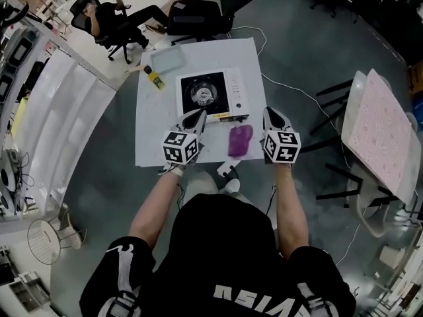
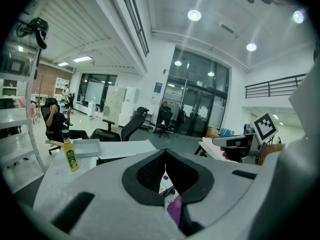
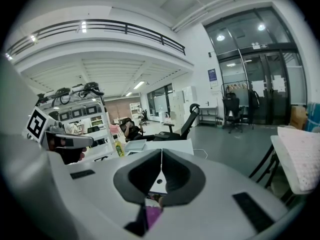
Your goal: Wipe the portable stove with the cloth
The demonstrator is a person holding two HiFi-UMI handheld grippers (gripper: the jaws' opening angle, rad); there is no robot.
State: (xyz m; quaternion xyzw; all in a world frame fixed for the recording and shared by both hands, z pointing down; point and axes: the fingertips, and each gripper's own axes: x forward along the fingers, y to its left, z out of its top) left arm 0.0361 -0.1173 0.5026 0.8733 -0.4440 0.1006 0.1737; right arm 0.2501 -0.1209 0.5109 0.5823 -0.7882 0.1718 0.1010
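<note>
1. The portable stove sits in the middle of the white surface, black burner plate up, with its white control strip on the right in the head view.
2. The purple cloth lies bunched on the surface just in front of the stove's near right corner. It is between the two tools and nearer the right one, and neither touches it.
3. The left tool has its jaws together with nothing clamped, its tips over the stove's near edge. In the left gripper view the cloth is only a purple patch below the closed tips.
4. The right tool also has its jaws pressed together and empty. It hangs just right of the stove's near corner.
5. The step in hand looks like picking up the cloth.
   - One tool, probably the right, should part its jaws, come down on a raised fold and clamp deep.
   - That leaves a broad pad of fabric below, so the cloth meets the burner plate rather than the hard tips.
   - The other tool could steady the stove, which may slide.
6. Both forearms reach forward side by side, with the tools pointing ahead and slightly down and their marker cubes facing up.
7. Farther off, a yellow bottle and a shallow tray stand at the surface's far left.
</note>
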